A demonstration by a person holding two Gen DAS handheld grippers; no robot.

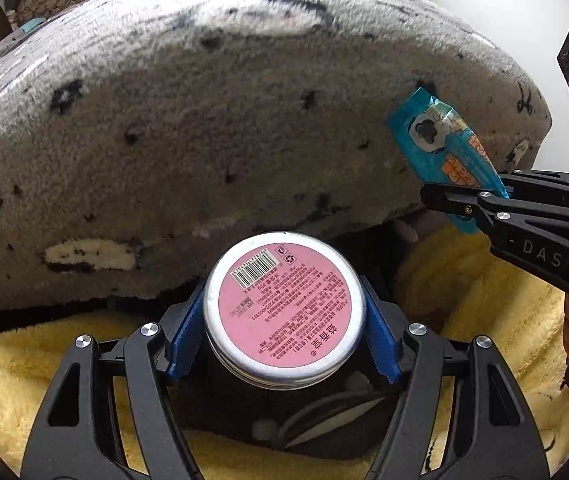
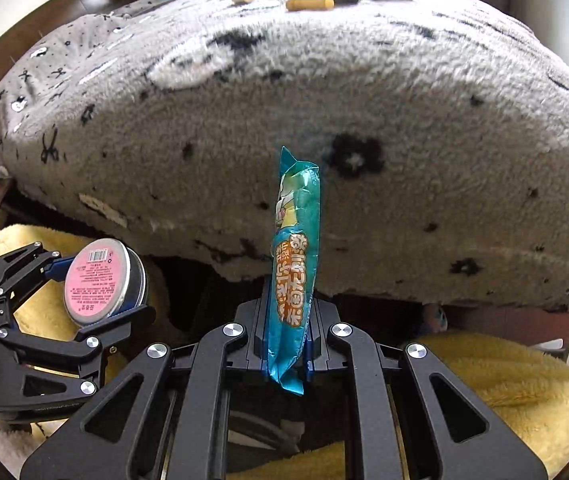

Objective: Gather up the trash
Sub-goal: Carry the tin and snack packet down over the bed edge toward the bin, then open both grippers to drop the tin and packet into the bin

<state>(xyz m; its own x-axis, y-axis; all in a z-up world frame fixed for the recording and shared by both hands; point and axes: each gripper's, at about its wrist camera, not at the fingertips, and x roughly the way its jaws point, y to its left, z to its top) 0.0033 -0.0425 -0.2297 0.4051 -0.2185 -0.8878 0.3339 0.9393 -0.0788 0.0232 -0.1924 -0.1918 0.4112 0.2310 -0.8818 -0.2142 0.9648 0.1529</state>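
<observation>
— Two pieces of trash are held, one per tool. Can you read anything on them?

— The round tin (image 1: 284,308) has a pink label with a barcode near its far edge and dense small print I cannot make out. The blue snack wrapper (image 2: 294,268) carries orange and white lettering, possibly Korean, and a cartoon figure. On the right gripper's (image 1: 456,204) arm the left camera shows the letters "DAS".

— How do the tools stand?

— The left gripper (image 1: 284,312) pinches the tin by its sides between blue pads (image 1: 186,336), label facing the camera. The right gripper (image 2: 286,336) is pressed together on the wrapper's lower part, so the wrapper stands upright above the fingers with its end hanging just below them.

— What does one view give that the other lacks?

— The right camera shows the tin's metal side wall (image 2: 134,280) and the left gripper (image 2: 96,280) at near left. The left camera shows the wrapper (image 1: 444,148) flat-on at right, tilted.

— And the surroundings?

— Both are held before a grey fleece blanket (image 2: 324,100) with black marks, over a yellow fluffy blanket (image 1: 484,300). Far off on the grey one lie two tan cylinders (image 2: 310,3) and some dark items I cannot identify.
</observation>
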